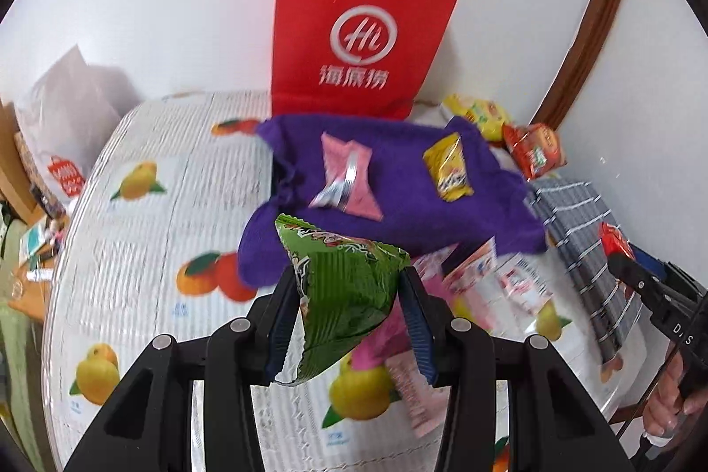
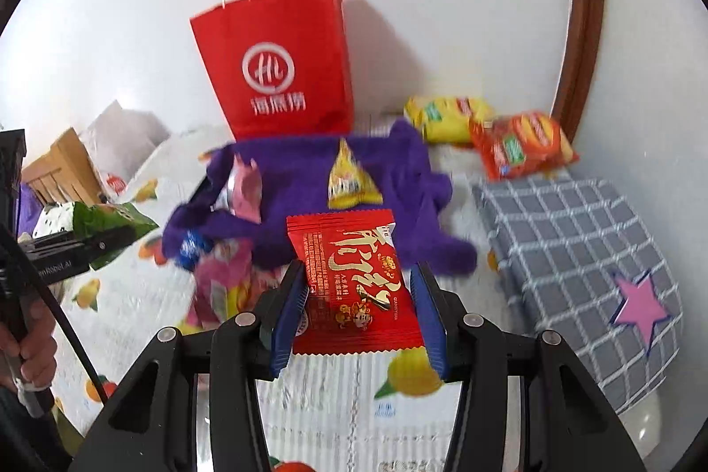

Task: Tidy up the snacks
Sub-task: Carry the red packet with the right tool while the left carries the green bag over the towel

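Note:
My left gripper point(image 1: 349, 286) is shut on a green snack packet point(image 1: 340, 295) and holds it above the table, near a purple cloth point(image 1: 398, 180). My right gripper point(image 2: 358, 286) is shut on a red snack packet point(image 2: 354, 282), also held above the table. On the purple cloth point(image 2: 301, 180) lie a pink packet point(image 1: 349, 175) and a yellow packet point(image 1: 447, 166); they also show in the right wrist view, pink point(image 2: 248, 189) and yellow point(image 2: 349, 175). The left gripper with its green packet point(image 2: 110, 224) shows at the left of the right wrist view.
A red paper bag point(image 1: 358, 34) stands against the wall behind the cloth. A yellow chip bag point(image 2: 447, 113) and an orange chip bag point(image 2: 522, 144) lie at the back right. A checked grey cloth point(image 2: 575, 242) with a pink star is right. Pink packets point(image 2: 221, 286) lie on the fruit-print tablecloth point(image 1: 146, 233).

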Available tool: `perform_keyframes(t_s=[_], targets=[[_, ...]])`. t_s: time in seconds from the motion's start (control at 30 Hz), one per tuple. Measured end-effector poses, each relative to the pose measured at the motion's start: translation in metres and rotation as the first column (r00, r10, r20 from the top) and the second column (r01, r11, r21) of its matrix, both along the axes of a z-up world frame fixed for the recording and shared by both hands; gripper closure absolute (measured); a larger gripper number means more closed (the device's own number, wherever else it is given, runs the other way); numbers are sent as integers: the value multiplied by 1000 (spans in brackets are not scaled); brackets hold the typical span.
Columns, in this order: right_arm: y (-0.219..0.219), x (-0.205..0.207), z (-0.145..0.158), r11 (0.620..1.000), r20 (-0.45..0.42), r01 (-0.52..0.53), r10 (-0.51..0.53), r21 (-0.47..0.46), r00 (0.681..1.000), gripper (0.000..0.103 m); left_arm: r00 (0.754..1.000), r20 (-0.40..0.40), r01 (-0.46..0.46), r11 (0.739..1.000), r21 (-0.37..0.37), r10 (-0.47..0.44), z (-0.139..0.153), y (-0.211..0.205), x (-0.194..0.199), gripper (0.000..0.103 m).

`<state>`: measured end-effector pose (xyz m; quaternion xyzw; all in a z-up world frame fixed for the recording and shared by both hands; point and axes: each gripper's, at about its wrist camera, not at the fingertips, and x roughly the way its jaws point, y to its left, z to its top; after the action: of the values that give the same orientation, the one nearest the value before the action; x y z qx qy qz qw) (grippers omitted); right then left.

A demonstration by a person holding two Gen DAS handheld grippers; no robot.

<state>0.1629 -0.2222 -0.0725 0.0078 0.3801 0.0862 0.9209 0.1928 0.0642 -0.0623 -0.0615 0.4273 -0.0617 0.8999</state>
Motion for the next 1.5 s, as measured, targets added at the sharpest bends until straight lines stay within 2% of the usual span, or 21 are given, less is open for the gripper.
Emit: perform_keyframes(t_s=[0.3, 0.83, 1.03, 1.2, 1.33, 1.5], targets=[[-4, 26, 23, 1000, 30, -2, 1, 14, 1000, 55, 999, 30, 15, 1000, 11, -15, 22, -20, 23, 60], [-12, 99, 20, 996, -9, 35, -34, 78, 999, 55, 999, 29, 15, 999, 28, -16, 23, -32, 79, 60], [-9, 125, -2, 995, -54, 35, -30, 96, 998, 55, 1000, 10, 7, 1000, 12, -7, 9, -26, 94, 60], [1, 147, -33, 997, -99, 28, -21, 69, 995, 55, 1000, -24, -4, 1000, 3, 4, -9, -20, 105, 60], [8, 159, -51, 999, -102, 47, -45, 20, 994, 55, 999, -39, 5, 1000, -1, -5, -18, -22, 115, 60], [10, 169, -70, 998, -97, 57, -56, 15, 994, 55, 998, -59, 25, 1000, -14, -25, -31, -30, 125, 60]])
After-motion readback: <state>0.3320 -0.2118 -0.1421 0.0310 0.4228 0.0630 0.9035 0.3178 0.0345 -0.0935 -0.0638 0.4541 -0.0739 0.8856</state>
